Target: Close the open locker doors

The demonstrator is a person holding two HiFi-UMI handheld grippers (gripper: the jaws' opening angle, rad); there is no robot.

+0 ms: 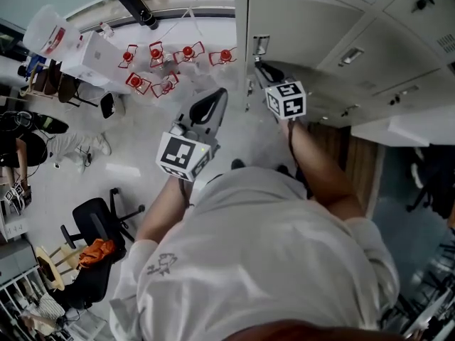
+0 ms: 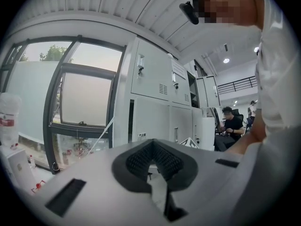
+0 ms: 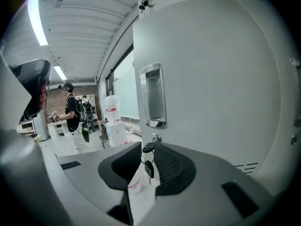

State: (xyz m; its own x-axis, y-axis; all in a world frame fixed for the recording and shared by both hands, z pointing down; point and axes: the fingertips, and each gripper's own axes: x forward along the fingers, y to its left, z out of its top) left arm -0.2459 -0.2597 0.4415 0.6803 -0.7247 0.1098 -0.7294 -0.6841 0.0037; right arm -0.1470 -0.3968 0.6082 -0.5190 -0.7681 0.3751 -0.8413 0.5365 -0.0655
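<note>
A bank of grey lockers (image 1: 370,55) fills the upper right of the head view. One grey locker door (image 3: 211,79) fills the right gripper view, with a recessed metal handle (image 3: 153,95) near its left edge and a lock below it from which keys (image 3: 148,166) hang. My right gripper (image 3: 146,149) (image 1: 261,68) is open, its tips just short of that lock, and the keys dangle in the gap. My left gripper (image 1: 222,92) (image 2: 153,145) is shut and holds nothing, out in the room left of the lockers. In the left gripper view a dark gap (image 2: 130,121) runs down the nearest locker's edge.
Red stools (image 1: 163,66) stand by the window wall ahead. A black office chair (image 1: 96,222) is at the lower left. A water dispenser (image 3: 113,121) and a standing person (image 3: 73,114) are beyond the door's edge. A seated person (image 2: 230,126) is further down the locker row.
</note>
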